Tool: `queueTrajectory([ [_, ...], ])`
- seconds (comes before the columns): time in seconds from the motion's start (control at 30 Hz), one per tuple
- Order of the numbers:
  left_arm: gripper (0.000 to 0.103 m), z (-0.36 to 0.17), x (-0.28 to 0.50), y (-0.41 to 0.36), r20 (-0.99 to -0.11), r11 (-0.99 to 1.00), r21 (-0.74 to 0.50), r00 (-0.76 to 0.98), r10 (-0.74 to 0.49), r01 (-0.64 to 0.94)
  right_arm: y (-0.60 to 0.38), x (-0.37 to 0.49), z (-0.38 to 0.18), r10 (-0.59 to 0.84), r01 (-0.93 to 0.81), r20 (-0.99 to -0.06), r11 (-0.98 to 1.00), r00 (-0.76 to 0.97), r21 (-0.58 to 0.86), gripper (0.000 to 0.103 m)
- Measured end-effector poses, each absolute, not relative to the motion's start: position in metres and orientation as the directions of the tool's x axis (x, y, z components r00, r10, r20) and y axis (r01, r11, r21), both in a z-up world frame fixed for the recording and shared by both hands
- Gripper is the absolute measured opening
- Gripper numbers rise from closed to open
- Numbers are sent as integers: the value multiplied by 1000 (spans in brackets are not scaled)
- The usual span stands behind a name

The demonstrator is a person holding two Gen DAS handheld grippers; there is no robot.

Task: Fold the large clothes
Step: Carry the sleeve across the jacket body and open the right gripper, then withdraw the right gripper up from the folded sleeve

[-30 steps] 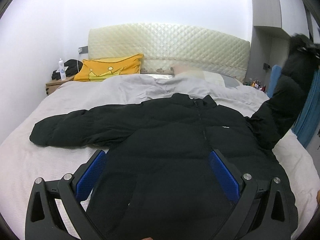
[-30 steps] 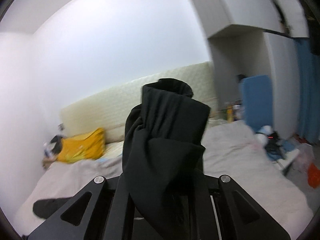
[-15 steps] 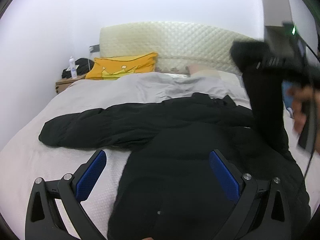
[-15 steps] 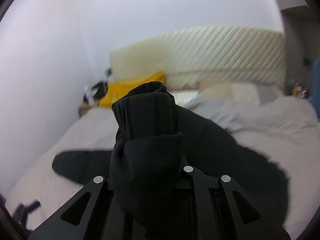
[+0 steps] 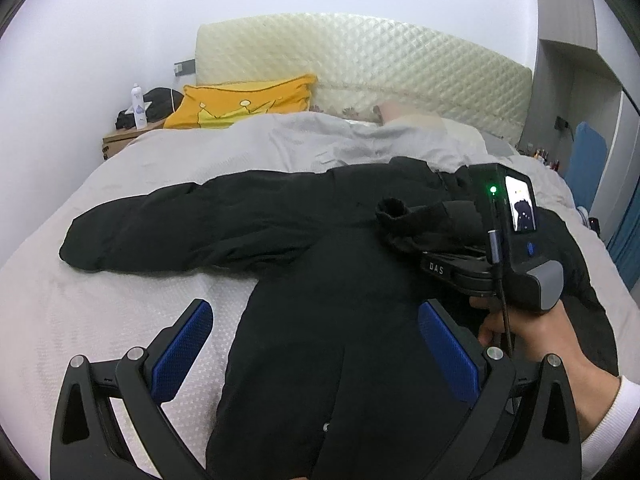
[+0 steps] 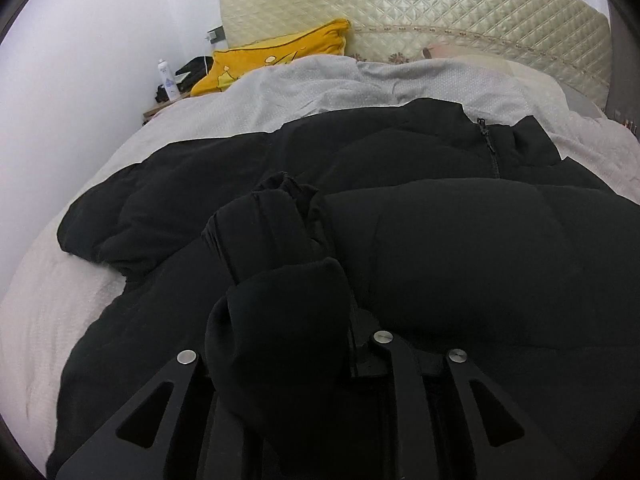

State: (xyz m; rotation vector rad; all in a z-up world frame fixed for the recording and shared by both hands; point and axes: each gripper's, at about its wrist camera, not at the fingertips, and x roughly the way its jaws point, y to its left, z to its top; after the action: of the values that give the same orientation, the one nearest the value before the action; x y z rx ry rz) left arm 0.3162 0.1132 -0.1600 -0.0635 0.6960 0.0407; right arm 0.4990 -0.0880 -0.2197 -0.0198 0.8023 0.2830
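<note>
Grey bedding (image 5: 60, 320) carries the black puffer jacket (image 5: 320, 320); the right gripper (image 6: 280, 320), clamped on its right sleeve cuff (image 6: 276, 216), hovers above the chest. Across at ten o'clock the left sleeve (image 5: 180, 224) stretches crosswise; the left gripper (image 5: 316, 344) gapes empty over the hem.

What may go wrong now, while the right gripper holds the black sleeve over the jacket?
1. The right gripper pinches only the bunched sleeve cuff; it might slip out.
2. The puffy jacket may spring the fold open.
3. The left gripper is open and holds nothing, so the body could shift.
</note>
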Motion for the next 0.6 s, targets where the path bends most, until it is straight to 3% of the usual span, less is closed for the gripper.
queueTrajectory([
  [0.1,103,-163,320,111,-658,997,-50,753,9,-55,-88,494,-211,254,-260,-708,960,659,101,28],
  [0.2,103,-157,320,114,-657,995,-86,754,-16,-54,-84,480,-201,262,-279,-715,955,648,98,49],
  [0.27,103,-149,317,116,-649,992,-115,760,-37,-51,-83,474,-192,277,-290,-713,951,645,108,70],
  [0.6,103,-73,288,102,-560,993,-116,827,-43,-27,-107,415,-104,308,-297,-613,947,727,124,71],
])
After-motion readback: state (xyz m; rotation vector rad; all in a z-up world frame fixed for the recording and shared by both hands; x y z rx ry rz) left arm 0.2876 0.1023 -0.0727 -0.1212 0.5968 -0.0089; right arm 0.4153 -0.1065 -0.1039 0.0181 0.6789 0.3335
